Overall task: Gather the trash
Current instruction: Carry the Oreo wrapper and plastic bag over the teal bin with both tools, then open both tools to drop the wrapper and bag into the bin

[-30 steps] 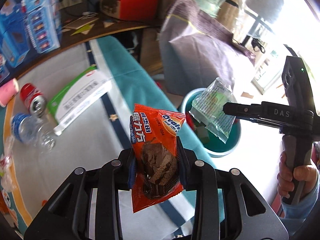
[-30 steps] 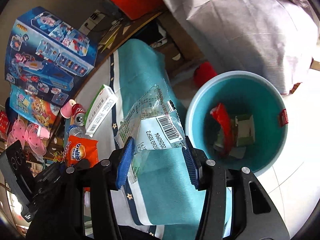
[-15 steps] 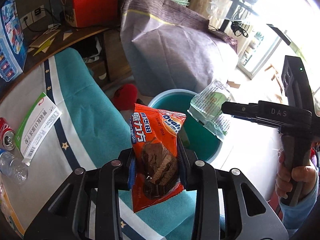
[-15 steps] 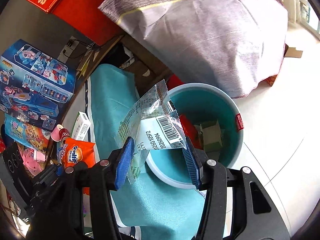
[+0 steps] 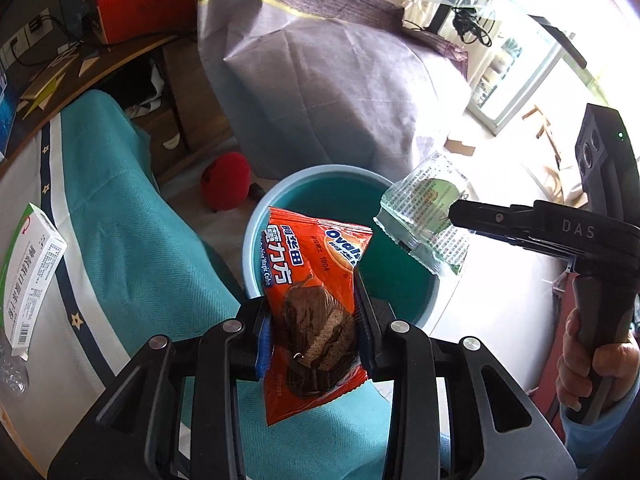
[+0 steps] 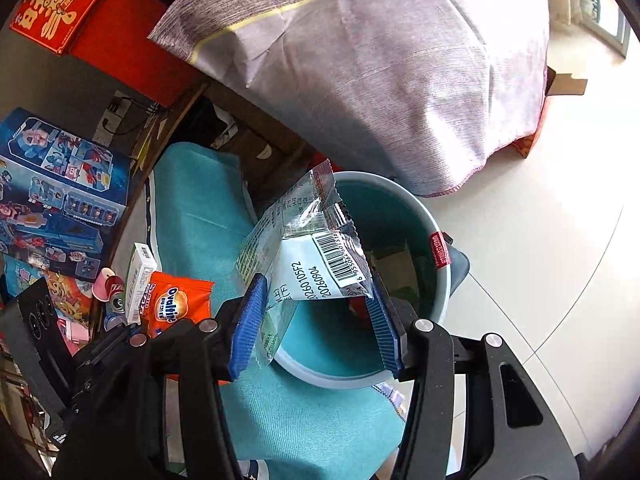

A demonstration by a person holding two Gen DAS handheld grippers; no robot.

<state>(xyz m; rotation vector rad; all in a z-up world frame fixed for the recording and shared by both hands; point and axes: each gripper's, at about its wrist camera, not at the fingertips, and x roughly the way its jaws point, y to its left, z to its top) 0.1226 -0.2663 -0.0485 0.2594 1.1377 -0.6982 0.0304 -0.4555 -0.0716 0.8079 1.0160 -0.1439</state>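
Observation:
My left gripper (image 5: 314, 332) is shut on an orange Ovaltine snack wrapper (image 5: 312, 308), held upright near the rim of the teal trash bin (image 5: 256, 236). My right gripper (image 6: 314, 312) is shut on a clear plastic wrapper with a barcode (image 6: 310, 256), held over the bin (image 6: 442, 296). The clear wrapper (image 5: 430, 224) and the right gripper (image 5: 460, 212) also show in the left wrist view, above the bin's right side. The orange wrapper (image 6: 174, 308) shows at the left of the right wrist view. Paper scraps lie inside the bin.
A teal tablecloth (image 5: 132, 220) hangs beside the bin. A white and green box (image 5: 28, 280) lies on the table. A large grey covered bundle (image 5: 332, 80) stands behind the bin. A red object (image 5: 226, 186) lies on the floor. Blue toy boxes (image 6: 56, 196) stand at left.
Both grippers have moved from over the table toward the bin with their wrappers. The bin now sits right under them and looks larger. The can and bottle have left the left wrist view.

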